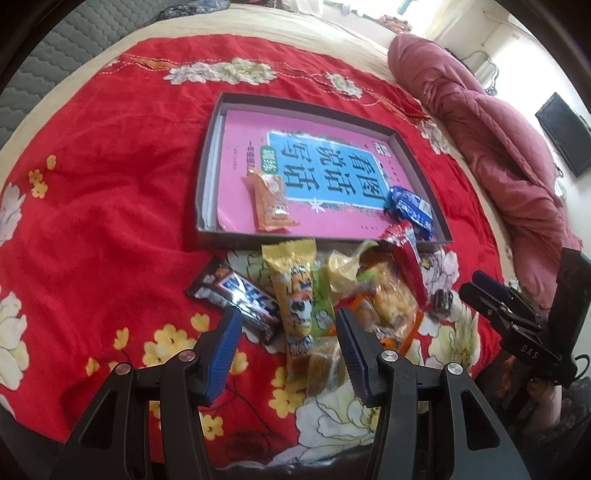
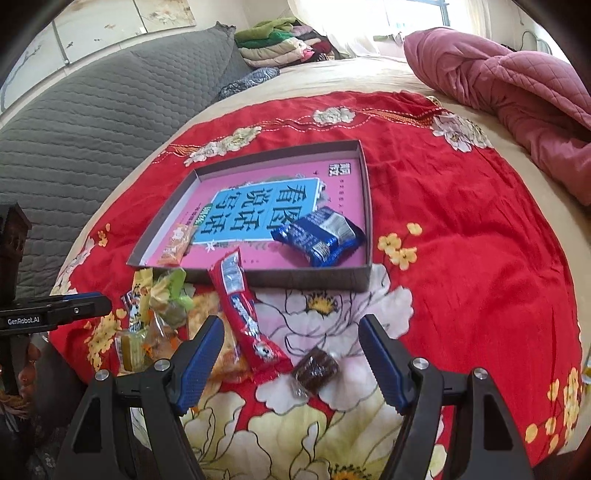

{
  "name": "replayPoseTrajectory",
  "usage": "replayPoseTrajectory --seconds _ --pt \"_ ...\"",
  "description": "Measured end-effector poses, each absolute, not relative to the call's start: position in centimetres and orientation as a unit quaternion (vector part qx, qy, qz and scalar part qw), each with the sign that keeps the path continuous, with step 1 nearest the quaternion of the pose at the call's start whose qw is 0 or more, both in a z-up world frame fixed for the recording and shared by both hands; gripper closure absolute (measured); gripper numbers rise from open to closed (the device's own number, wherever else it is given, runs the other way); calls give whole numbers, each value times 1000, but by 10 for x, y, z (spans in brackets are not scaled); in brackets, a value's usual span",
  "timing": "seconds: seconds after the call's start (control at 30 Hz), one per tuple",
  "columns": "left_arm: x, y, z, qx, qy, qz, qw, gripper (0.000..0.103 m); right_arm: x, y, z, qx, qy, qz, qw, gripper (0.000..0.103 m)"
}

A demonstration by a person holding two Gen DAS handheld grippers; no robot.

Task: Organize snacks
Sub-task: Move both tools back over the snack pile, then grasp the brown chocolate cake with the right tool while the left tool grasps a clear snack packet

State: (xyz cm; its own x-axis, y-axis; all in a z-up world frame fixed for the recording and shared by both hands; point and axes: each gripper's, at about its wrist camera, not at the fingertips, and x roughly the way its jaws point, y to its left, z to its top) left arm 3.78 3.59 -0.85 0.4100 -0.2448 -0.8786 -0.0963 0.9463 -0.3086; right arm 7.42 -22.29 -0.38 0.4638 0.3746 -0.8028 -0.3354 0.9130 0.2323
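A bed is covered by a cream sheet (image 2: pixel 332 79), over which a red flowered cloth (image 2: pixel 461 229) is spread. A grey quilted headboard (image 2: pixel 92 122) is seen along one side, beneath pale wall panels (image 2: pixel 110 26) painted with flowers. A pink quilted blanket (image 2: pixel 517 92) is bunched at the far edge of the bed. Folded clothes (image 2: pixel 280 42) are stacked in the corner beside a bright window (image 2: pixel 413 18), through which daylight is let in. A dark flat screen (image 1: pixel 565 133) is mounted on a white wall (image 1: pixel 517 48).
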Motion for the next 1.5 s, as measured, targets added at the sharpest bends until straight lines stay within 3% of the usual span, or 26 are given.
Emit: replayPoseTrajectory --seconds 0.6,0.8,1.17,1.5 --pt "20 5 -24 -143 573 -90 802 48 69 -213 -25 -78 519 228 820 29" --pt "20 -4 -30 -135 580 -98 797 48 71 -207 -31 -105 527 238 809 37" --pt "28 -9 -41 -140 588 -93 791 48 77 -200 -46 -130 539 236 798 66" --pt "34 -6 -48 -150 582 -78 796 52 84 -214 -43 -76 544 239 800 66"
